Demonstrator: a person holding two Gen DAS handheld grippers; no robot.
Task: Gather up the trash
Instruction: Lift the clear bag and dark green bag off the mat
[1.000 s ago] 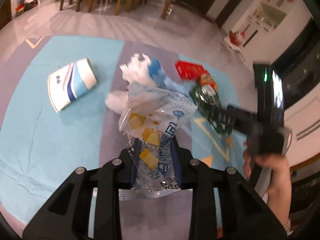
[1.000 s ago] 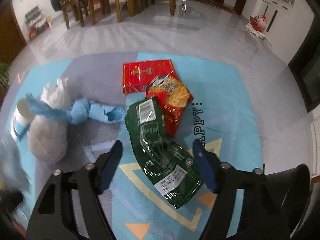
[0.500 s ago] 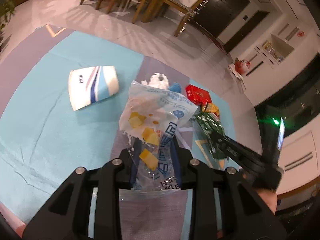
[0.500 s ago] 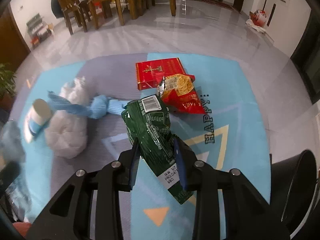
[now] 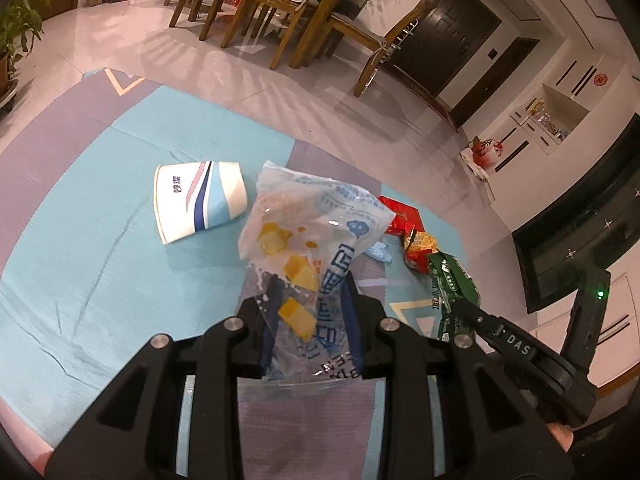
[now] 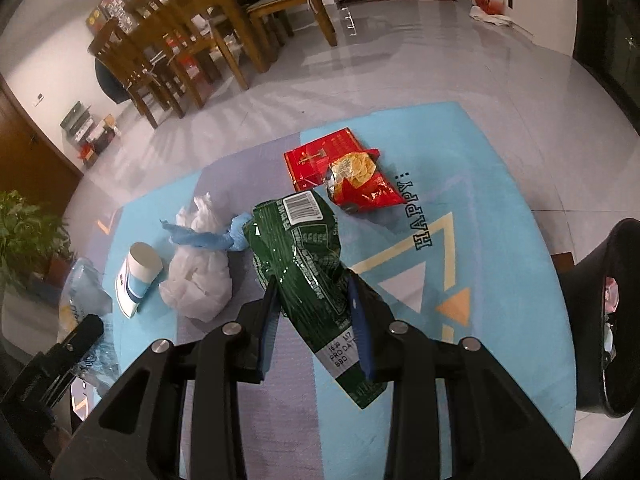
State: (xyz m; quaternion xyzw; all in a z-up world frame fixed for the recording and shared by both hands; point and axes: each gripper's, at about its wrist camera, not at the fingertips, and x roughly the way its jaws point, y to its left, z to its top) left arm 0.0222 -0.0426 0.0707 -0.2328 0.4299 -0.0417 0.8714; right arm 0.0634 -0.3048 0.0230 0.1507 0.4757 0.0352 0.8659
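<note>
Item one — left gripper (image 5: 310, 300): jaws clenched on a clear plastic bag (image 5: 308, 236) printed in blue, yellow scraps inside, held up off the play mat (image 5: 80, 272).

Item two — right gripper (image 6: 314, 308): jaws clamped on a crumpled green snack wrapper (image 6: 304, 256), barcode end uppermost, lower end hanging past the pads.

Remaining on the mat: a paper cup (image 6: 138, 276) lying on its side; a knotted white bag (image 6: 200, 280) with a twisted blue glove (image 6: 216, 236) draped across it; a flat red box (image 6: 324, 160); a red crisp packet (image 6: 360, 184) overlapping the box's near corner.

Receptacle: a black bin (image 6: 612, 320) at the right edge of the right wrist view, beside the mat, something pink visible inside.

Step in hand, as judged: both pieces are picked up, neither yet binned. The next move calls for carrying each load over the bin's mouth and releasing it there; the limp clear bag may swing or snag on the rim, so it needs clearance above it. Four pieces then remain to gather.
</note>
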